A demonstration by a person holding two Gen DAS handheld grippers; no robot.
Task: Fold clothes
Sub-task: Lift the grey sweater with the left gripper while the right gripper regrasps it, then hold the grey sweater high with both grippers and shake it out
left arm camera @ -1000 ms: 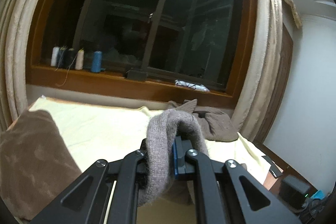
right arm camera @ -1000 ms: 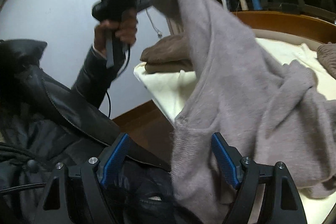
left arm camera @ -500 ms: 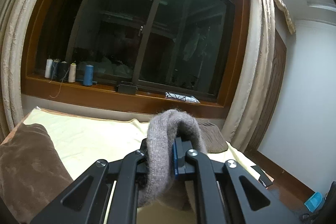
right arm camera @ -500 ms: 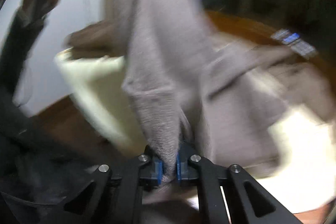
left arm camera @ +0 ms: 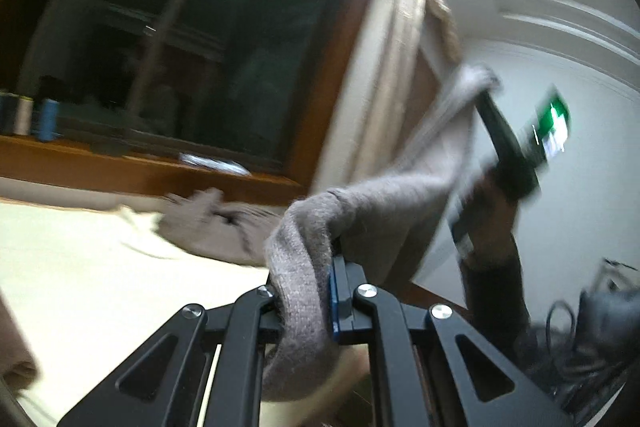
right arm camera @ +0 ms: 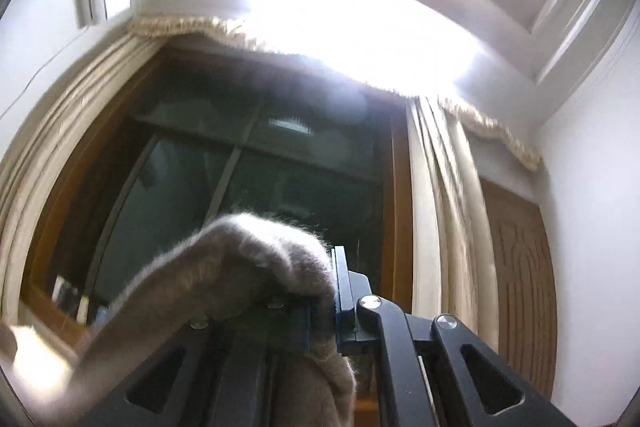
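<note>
A soft, light, grey-brown knitted sweater is being held up in the air above the cream-covered bed, clamped at one edge by the left gripper and at another by the right gripper. It is being stretched limp between them; edges or shoulders look the best holds. A second earlier, the right gripper's jaws were apart and low.

Two grippers: the left gripper and the right gripper. One grey sweater between them, another garment on the bed, three thread spools.
</note>
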